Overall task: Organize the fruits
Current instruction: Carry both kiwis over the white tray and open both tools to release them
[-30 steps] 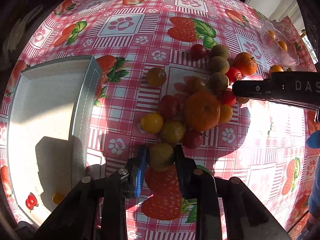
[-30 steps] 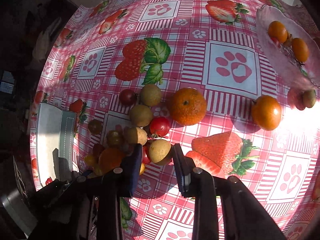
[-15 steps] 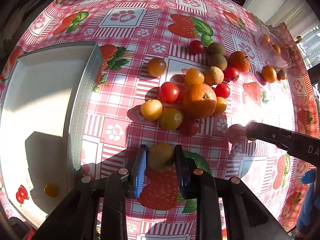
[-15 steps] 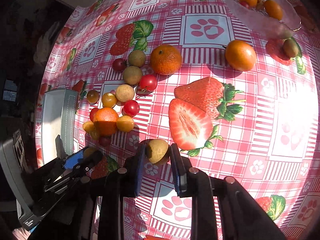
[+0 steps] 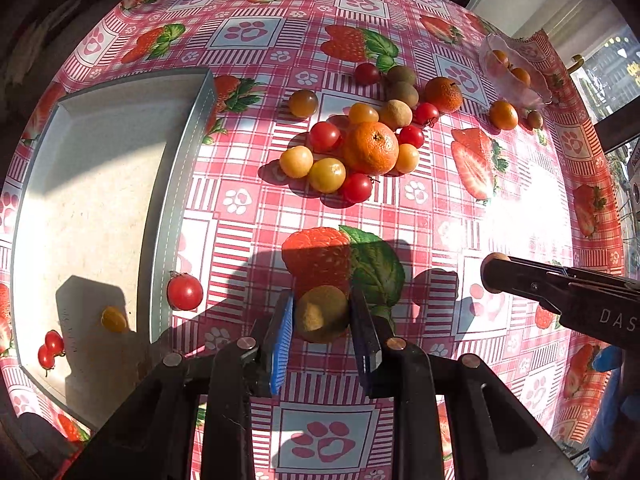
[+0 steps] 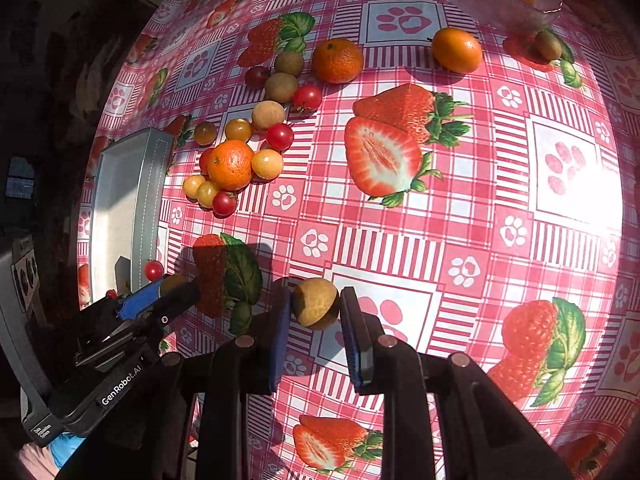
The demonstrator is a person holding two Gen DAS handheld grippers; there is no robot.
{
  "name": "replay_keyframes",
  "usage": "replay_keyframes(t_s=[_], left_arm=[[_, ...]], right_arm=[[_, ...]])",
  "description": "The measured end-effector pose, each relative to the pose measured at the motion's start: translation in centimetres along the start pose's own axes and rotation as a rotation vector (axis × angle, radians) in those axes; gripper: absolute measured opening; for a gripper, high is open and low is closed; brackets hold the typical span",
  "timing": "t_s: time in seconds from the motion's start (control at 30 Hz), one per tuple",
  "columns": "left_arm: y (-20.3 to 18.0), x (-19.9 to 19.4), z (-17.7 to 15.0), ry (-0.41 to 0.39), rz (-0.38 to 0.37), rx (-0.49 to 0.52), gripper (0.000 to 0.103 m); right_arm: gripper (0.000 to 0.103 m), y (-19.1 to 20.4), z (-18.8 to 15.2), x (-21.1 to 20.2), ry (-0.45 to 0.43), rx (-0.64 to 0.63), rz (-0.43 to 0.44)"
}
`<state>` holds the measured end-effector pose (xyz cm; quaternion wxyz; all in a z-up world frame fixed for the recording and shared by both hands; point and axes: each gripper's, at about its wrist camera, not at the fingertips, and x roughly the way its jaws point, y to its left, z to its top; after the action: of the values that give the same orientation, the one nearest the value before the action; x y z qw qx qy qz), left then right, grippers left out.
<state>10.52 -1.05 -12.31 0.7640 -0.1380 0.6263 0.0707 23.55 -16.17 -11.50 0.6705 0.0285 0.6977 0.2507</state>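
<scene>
My left gripper [image 5: 322,316] is shut on a brown-green round fruit [image 5: 322,313], held above the tablecloth near the grey tray [image 5: 160,200]. My right gripper [image 6: 315,307] is shut on a tan longan-like fruit [image 6: 315,302]; it also shows in the left wrist view [image 5: 560,296]. A pile of fruit lies at mid table: a large orange [image 5: 370,148], red and yellow cherry tomatoes [image 5: 326,176] and brown longans [image 5: 396,114]. The tray holds two red tomatoes [image 5: 48,350] and a yellow one [image 5: 113,319]. One red tomato [image 5: 185,292] lies just outside the tray.
A clear glass bowl [image 5: 512,80] with orange fruits stands at the far right, with an orange fruit [image 5: 503,115] and a small brown one [image 5: 535,119] beside it. The table edge runs along the left behind the tray.
Both grippers have pulled back from the fruit pile toward the near side, each carrying its fruit. The right gripper has moved from beside the pile to the near right.
</scene>
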Motion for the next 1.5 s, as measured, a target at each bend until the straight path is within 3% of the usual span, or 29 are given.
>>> replay_keyframes(t_s=[0.33,0.77,1.13,1.43,1.5], left_arm=[[3.0,-4.2,-3.2,-0.037,0.016,-0.040,0.029],[14.0,-7.2,-4.3,-0.101,0.134,-0.143,0.029],[21.3,-4.8,-2.4,-0.069,0.227,-0.179,0.029],[23.3,-1.3,-1.8,0.000,0.222,-0.209,0.029],[23.3,-1.2,-1.8,-0.014,0.221,-0.209,0.029]], right_arm=[[0.027,3.9,-2.5,-0.9,0.008,-0.048,-0.007],[0.027,16.7,-1.9,1.5,0.019,-0.244,0.031],[0.027,25.8,0.1,6.9,0.059,-0.374,0.003],[0.027,27.2,1.3,11.8,0.113,-0.381,-0.071],[0.027,27.2,1.5,12.7,0.123,-0.381,-0.089]])
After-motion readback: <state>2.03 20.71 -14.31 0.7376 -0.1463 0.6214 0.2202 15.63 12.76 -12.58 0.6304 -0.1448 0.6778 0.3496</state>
